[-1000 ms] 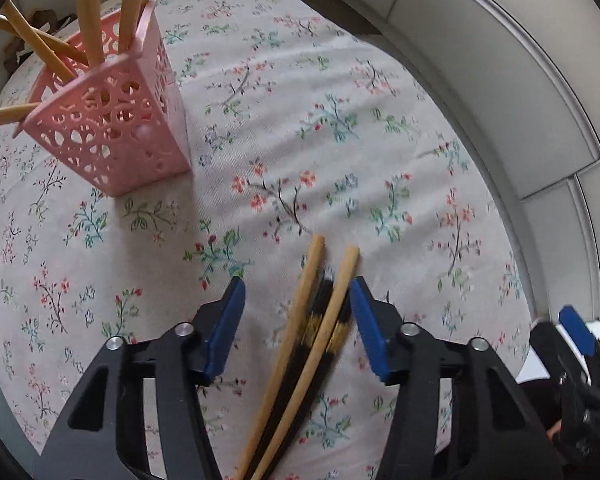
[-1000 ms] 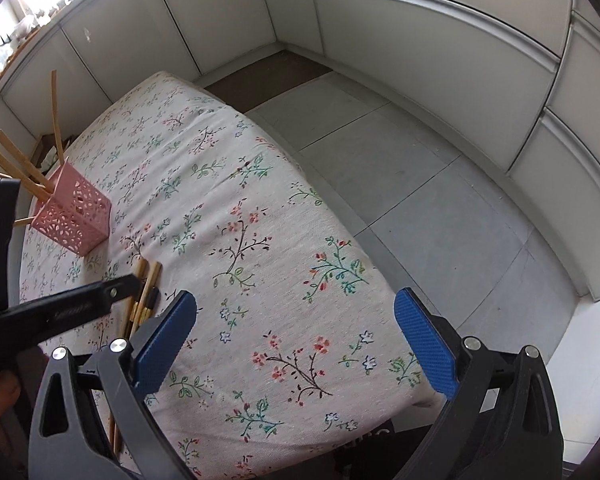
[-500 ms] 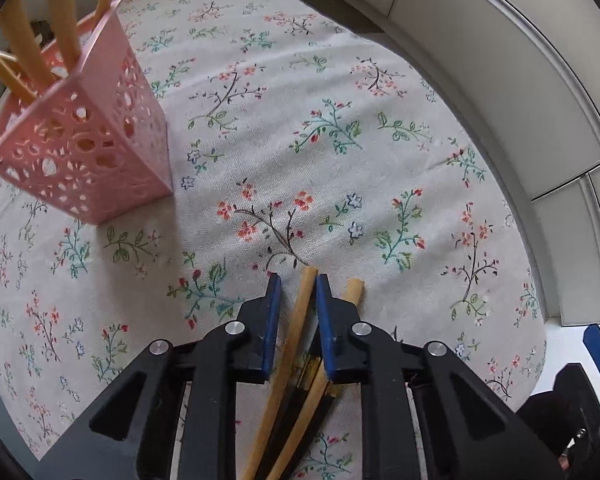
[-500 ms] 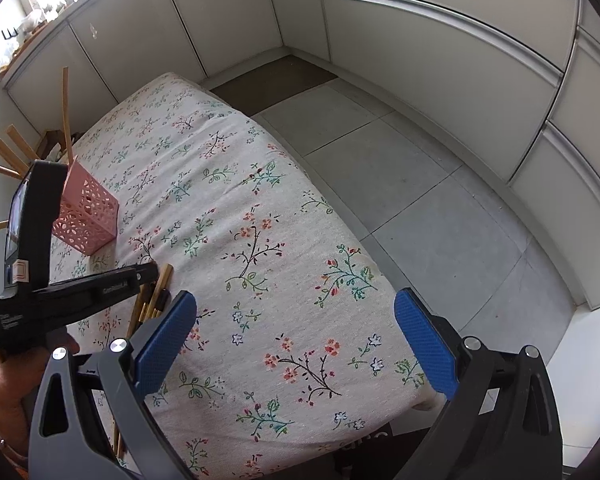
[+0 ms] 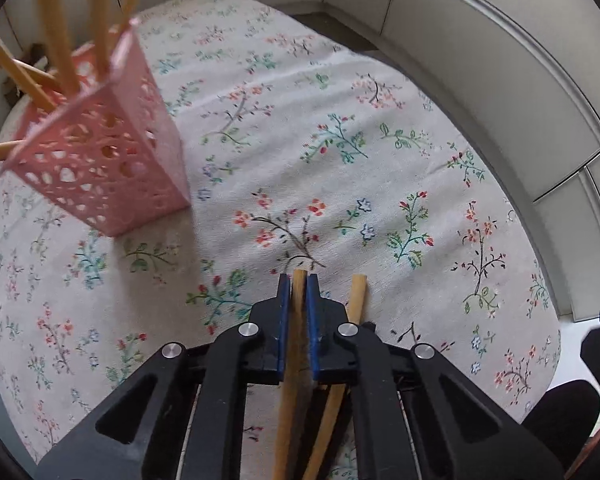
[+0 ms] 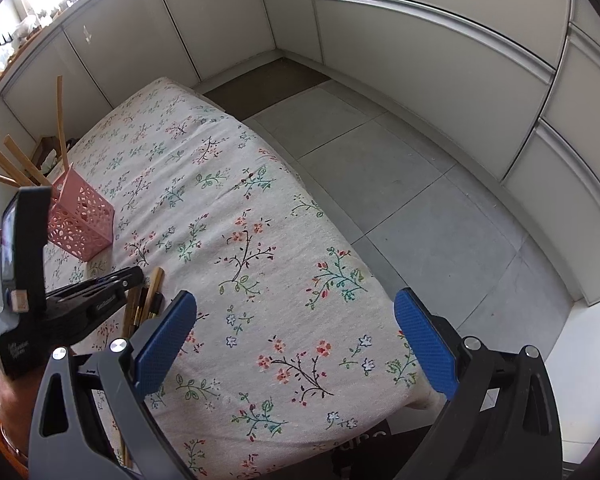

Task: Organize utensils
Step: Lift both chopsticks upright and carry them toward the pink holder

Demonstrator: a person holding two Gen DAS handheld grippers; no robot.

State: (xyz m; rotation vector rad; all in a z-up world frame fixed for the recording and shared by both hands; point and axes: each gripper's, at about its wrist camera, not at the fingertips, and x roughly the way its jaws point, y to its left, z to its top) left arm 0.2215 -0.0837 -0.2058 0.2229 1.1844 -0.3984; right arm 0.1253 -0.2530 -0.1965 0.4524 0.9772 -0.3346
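Here, round wooden stick between claw pads.

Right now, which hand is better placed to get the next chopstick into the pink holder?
Left. The left tool is shut on one wooden chopstick, and the pink holder stands close beside it on the floral cloth. The right tool hangs open and empty near the table's edge, farther off.

The basket stands on the tablecloth at ten o'clock, with sticks in it. At six o'clock more chopsticks lie side by side on the cloth.
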